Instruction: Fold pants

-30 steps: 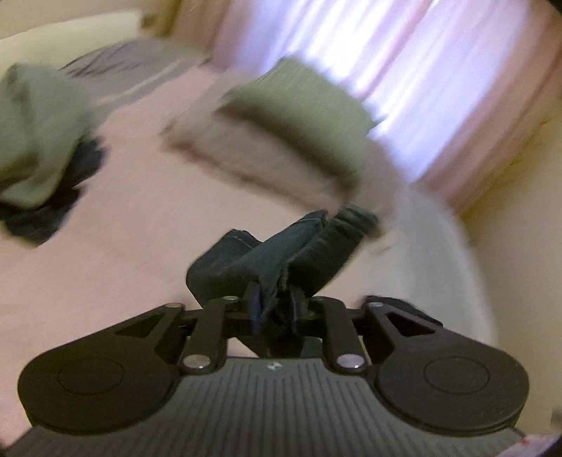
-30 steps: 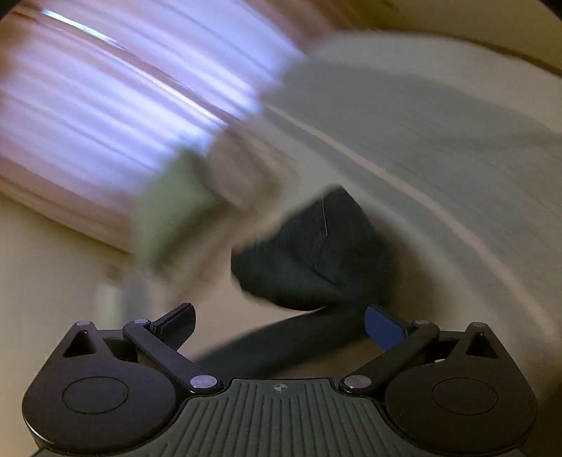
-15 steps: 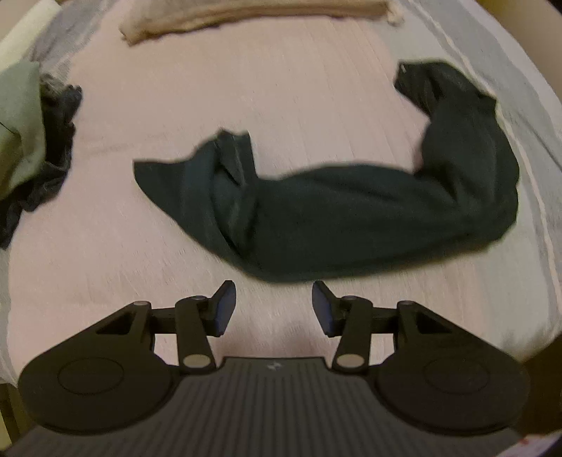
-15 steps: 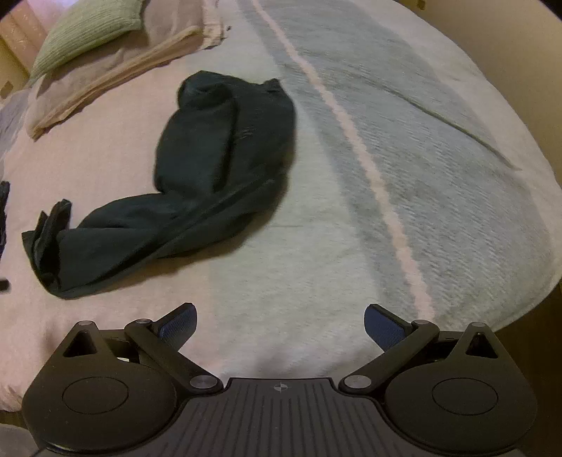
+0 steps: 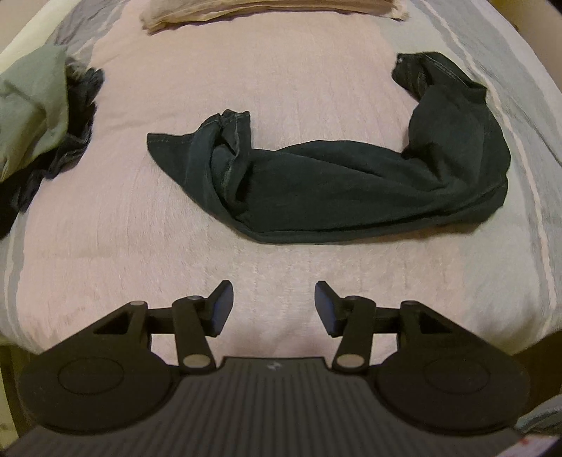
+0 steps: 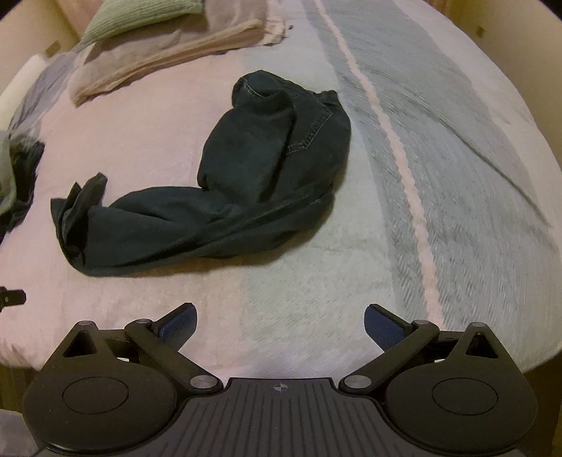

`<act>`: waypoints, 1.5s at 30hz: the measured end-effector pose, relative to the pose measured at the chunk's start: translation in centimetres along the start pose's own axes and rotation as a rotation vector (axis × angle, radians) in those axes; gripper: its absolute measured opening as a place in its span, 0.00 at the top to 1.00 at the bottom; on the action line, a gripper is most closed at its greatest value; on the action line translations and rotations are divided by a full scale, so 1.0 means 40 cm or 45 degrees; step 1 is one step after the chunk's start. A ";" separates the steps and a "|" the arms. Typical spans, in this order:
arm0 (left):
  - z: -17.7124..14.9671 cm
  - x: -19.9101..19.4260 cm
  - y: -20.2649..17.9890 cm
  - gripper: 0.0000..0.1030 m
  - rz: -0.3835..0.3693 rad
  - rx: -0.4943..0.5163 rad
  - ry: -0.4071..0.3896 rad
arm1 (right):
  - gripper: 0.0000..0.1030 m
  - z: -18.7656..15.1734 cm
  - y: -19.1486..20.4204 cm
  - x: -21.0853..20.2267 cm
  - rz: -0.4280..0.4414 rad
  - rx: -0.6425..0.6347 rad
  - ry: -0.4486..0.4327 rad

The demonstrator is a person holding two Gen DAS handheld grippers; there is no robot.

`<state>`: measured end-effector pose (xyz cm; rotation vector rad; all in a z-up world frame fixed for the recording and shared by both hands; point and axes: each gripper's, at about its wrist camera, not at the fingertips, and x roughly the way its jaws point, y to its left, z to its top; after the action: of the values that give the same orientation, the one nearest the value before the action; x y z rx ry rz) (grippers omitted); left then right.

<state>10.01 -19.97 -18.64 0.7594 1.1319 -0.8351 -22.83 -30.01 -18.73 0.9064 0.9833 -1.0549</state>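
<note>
Left hand-held gripper (image 5: 274, 306) is seen at the bottom of its view, jaws partly apart, nothing between them; they have just been opening. Right hand-held gripper (image 6: 281, 325) is seen with jaws spread wide, nothing gripped. Both are held above the near edge of the bed (image 5: 105, 253), apart from the cloth.

Beyond the fingers, a band of bare pink-and-grey bedspread is seen, then the pants (image 5: 333, 190). Dark denim, unfolded, laid in a crumpled curved strip across the middle of the bed. In the left view the leg hems are bunched at the left end with stitched seams turned up; the waist end curls upward at the right. In the right view the pants (image 6: 224, 197) are seen with the waist and a stitched pocket heaped at the far end and the legs trailing toward the left. Several thick wrinkles are noted along the length.

Open room: clear bedspread is seen in front of the pants and behind them. The bed's near edge is rounded off just under the grippers; its right edge lies beyond the grey stripes. A pile of green and dark clothes (image 5: 38, 116) is seen at the left edge, well apart from the pants. A folded beige blanket (image 5: 267, 10) lies at the far end, with a green pillow (image 6: 140, 17) on it.

Change from a second ago: the pants were then pinched and lifted in the left jaws; now they are dropped flat on the bed. Right jaws are as wide as before.
</note>
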 end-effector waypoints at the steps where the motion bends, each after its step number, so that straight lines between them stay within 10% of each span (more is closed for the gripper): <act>1: -0.005 -0.002 -0.015 0.54 0.007 -0.024 0.000 | 0.03 0.007 -0.015 0.002 0.009 -0.022 0.001; 6: -0.031 0.000 -0.082 0.54 -0.017 -0.164 -0.026 | 0.03 0.043 -0.127 0.008 0.025 -0.102 -0.016; 11: -0.075 0.040 -0.048 0.61 -0.297 -0.567 -0.127 | 0.18 0.074 -0.245 0.029 0.056 -0.101 -0.065; 15: -0.082 0.143 -0.011 0.76 -0.460 -0.882 -0.148 | 0.41 0.114 -0.353 0.088 0.077 0.033 -0.080; 21: -0.057 0.332 0.013 0.77 -0.641 -1.226 -0.148 | 0.42 0.183 -0.495 0.203 0.101 0.364 -0.118; 32: -0.039 0.476 -0.008 0.80 -0.647 -1.245 -0.068 | 0.42 0.224 -0.571 0.276 0.228 0.624 -0.189; 33: -0.035 0.480 -0.005 0.99 -0.635 -1.250 -0.089 | 0.42 0.231 -0.575 0.281 0.252 0.635 -0.202; 40: -0.006 0.372 0.020 1.00 -0.601 -1.140 -0.389 | 0.45 0.337 -0.602 0.341 0.531 0.721 -0.312; 45: -0.005 0.356 0.049 1.00 -0.529 -1.106 -0.364 | 0.47 0.425 -0.611 0.511 0.636 0.807 -0.216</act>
<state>14.54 -21.36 -32.20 -0.3154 1.2534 -0.6613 -39.10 -57.29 -35.94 1.4587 0.2361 -0.9936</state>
